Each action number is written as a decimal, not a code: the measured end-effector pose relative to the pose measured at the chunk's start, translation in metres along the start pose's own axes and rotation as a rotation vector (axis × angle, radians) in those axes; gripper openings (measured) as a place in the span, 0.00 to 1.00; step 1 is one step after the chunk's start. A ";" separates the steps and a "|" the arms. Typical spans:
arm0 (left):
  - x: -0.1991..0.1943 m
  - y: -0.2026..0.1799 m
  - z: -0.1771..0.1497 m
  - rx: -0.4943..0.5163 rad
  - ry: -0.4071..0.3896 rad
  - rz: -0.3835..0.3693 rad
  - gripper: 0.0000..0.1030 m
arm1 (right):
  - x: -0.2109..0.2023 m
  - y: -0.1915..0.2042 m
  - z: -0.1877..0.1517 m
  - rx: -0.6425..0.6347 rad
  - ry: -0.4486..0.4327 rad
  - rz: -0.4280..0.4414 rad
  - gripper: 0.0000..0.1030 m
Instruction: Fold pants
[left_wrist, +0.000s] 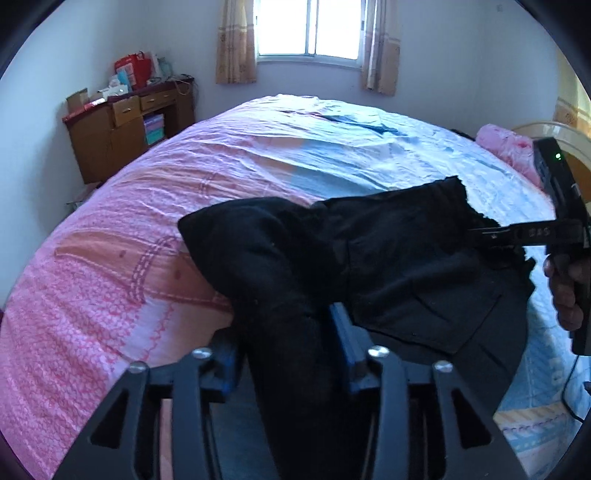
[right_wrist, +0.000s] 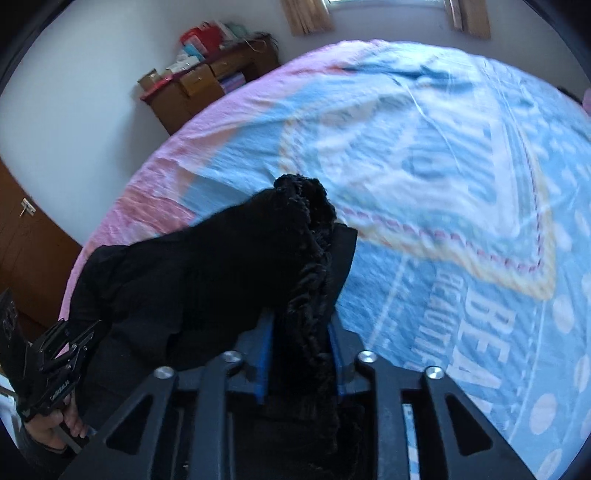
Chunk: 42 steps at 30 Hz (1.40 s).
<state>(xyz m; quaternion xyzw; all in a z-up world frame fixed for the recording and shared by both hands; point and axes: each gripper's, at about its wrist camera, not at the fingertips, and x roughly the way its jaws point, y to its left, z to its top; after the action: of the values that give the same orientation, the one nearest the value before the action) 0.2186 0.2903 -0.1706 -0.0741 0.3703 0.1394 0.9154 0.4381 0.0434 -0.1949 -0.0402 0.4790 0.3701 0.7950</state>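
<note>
Black pants (left_wrist: 388, 258) lie bunched and doubled on a pink-and-blue bedspread (left_wrist: 147, 229) — cloth between the parted fingers of both left gripper (left_wrist: 291, 343) and right gripper (right_wrist: 301, 332).

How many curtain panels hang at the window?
2. One beige patterned curtain panel hangs left of the bright window, the other beige patterned curtain panel right of it. The right wrist view shows only their bottoms.

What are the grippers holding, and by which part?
Black pants: bunched cloth sits in the left gripper, the frayed edge in the right gripper; firm grip cannot be told.
</note>
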 end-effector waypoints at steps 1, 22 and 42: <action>-0.001 0.000 0.001 0.002 -0.001 0.010 0.51 | -0.001 -0.004 0.001 0.019 -0.003 -0.010 0.45; -0.152 -0.033 -0.046 -0.067 -0.180 -0.005 0.73 | -0.179 0.050 -0.124 -0.044 -0.351 -0.156 0.62; -0.174 -0.056 -0.049 -0.041 -0.209 -0.058 0.82 | -0.222 0.090 -0.176 -0.096 -0.440 -0.161 0.64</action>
<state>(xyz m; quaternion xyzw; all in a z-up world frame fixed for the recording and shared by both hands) 0.0845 0.1903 -0.0818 -0.0887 0.2678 0.1273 0.9509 0.1930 -0.0872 -0.0875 -0.0345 0.2714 0.3276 0.9044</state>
